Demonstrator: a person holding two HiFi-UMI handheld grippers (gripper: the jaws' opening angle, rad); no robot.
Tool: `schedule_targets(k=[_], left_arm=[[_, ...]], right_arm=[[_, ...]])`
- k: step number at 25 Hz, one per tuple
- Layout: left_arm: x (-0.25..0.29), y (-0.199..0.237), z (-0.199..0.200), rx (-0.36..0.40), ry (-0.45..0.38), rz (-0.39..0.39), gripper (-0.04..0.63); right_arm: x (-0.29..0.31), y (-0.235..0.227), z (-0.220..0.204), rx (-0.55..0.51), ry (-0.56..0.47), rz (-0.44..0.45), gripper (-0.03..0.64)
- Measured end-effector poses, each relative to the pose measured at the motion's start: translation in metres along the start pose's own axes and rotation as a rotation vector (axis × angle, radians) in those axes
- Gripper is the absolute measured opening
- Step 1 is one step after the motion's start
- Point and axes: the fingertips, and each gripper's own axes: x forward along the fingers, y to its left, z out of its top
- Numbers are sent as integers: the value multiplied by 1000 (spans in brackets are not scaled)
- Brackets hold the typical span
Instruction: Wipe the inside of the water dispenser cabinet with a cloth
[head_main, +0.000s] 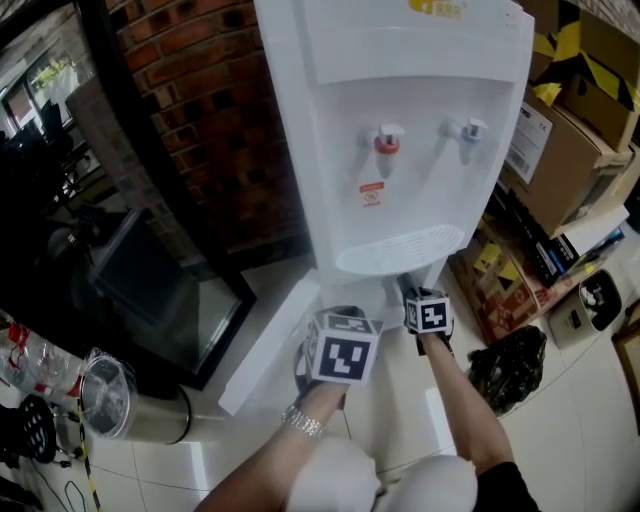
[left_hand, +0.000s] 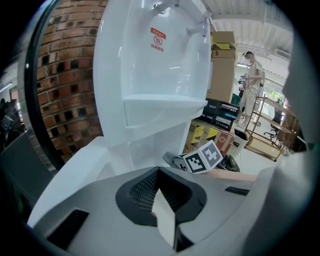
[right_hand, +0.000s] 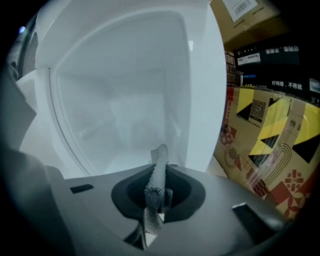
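Right claw (right_hand: 152, 215): clamped on a grey cloth (right_hand: 158, 175), a strip of which stands up between the jaws. It sits at the mouth of the open lower cabinet (right_hand: 125, 100) of the white water dispenser (head_main: 400, 130), facing the pale interior; contact between cloth and cabinet wall cannot be told. Left claw (left_hand: 163, 215): jaws together, nothing held, just beside the right one and near the open cabinet door (head_main: 265, 345). Cardboard boxes (head_main: 560, 150) stand to the dispenser's right.
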Motion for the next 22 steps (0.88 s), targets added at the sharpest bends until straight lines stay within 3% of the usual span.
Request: schedule_targets(k=[6, 11, 15, 22], left_arm=[[-5, 2, -2, 13, 3, -7, 0], [-10, 5, -3, 9, 2, -11, 0], [-11, 4, -1, 15, -1, -19, 0], [-12, 2, -1, 11, -4, -29, 0]], right_arm=[[-13, 62, 77, 86, -263, 195, 20], [-6, 124, 88, -71, -295, 264, 21], [3, 127, 90, -125, -293, 208, 20], [3, 52, 83, -29, -243, 28, 20]])
